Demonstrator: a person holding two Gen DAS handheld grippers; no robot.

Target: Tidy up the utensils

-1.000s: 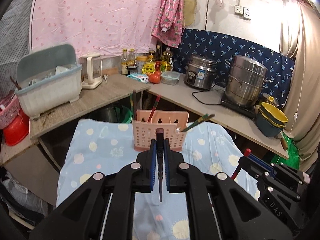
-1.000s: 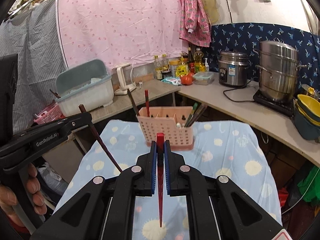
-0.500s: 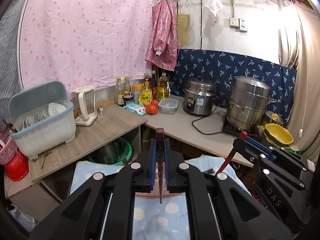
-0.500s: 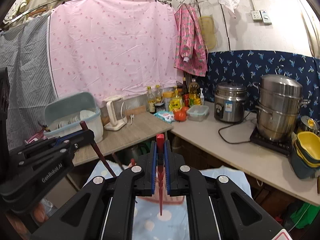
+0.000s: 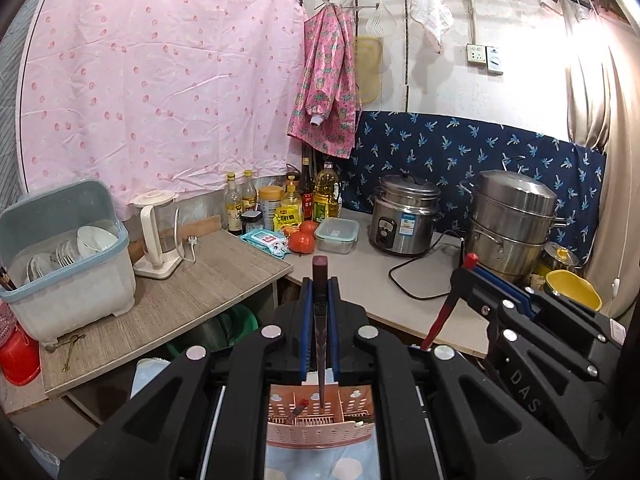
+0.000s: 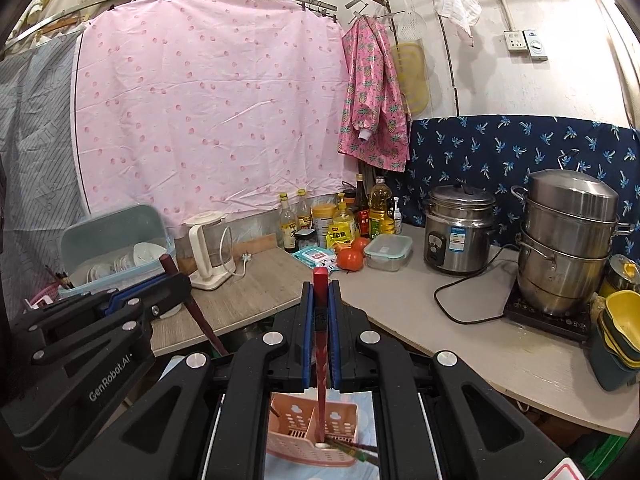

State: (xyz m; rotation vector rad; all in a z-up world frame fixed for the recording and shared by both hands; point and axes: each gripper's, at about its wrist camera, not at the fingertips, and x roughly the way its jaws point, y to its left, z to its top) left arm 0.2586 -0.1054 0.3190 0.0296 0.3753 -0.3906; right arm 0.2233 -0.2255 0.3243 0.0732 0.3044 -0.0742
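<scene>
Cramped kitchen corner: pink dotted curtain across the upper left, rice cooker and stacked steamer pot on the pale surface right of centre, dish bin on the wooden surface at left.

Left claw, centre of its own view, pinching a dark maroon chopstick near its blunt upper end; tip pointing down toward the pink slotted utensil basket at the bottom centre, glimpsed through the gap in the claw's frame. Tip seems over the basket's middle divider; whether already inside a compartment, cannot tell.

Right claw, likewise pressed together on a red chopstick, thin end reaching down to the same basket at the bottom centre of its view, apparently at or just inside the right-hand compartment, beside green-tipped sticks lying slanted there.

Each claw also visible in the other's view: right one at the right edge, left one at the lower left.

Handling, as a judgement: light, stiff, smooth-lacquered and narrow, so prone to swivelling or slipping between flat pads. Best held near the thick square end, as now, leaving the taper free to find a slot. Basket light too; liable to tip if prodded on its rim.
</scene>
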